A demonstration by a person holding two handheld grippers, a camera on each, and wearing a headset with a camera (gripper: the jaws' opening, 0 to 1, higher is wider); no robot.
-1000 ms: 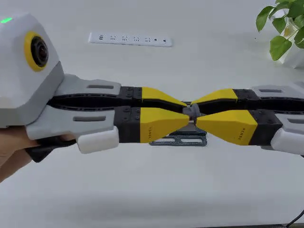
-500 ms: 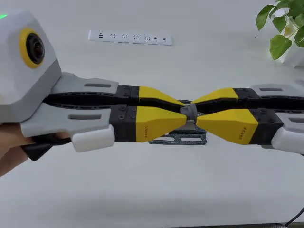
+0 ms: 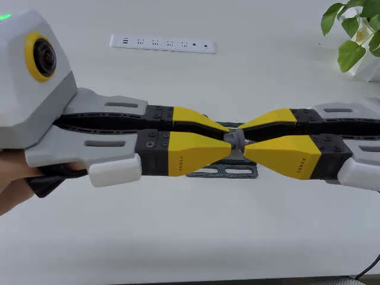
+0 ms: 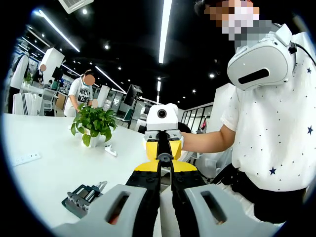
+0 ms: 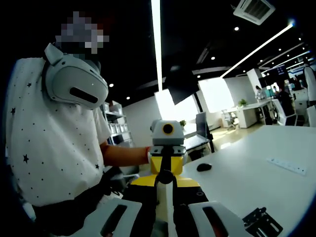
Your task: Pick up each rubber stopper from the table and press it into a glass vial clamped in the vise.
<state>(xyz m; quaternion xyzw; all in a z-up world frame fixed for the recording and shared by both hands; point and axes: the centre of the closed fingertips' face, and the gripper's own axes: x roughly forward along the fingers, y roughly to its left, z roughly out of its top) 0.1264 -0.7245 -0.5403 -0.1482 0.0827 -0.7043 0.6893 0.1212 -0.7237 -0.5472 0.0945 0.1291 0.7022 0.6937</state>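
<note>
The left gripper (image 3: 227,139) and right gripper (image 3: 246,142), jaws nearly closed, both pinch one rubber stopper (image 3: 237,139); uneven release could drop it.

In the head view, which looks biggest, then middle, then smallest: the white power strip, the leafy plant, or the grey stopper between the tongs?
1. power strip, the longest.
2. plant, cut off by the picture's edge, so unsure against the strip.
3. grey stopper, clearly the smallest.

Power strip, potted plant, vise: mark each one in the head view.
power strip (image 3: 163,44), head view, middle of its white body.
potted plant (image 3: 349,56), head view, a lower leaf.
vise (image 3: 222,173), head view, its slotted base plate.
</note>
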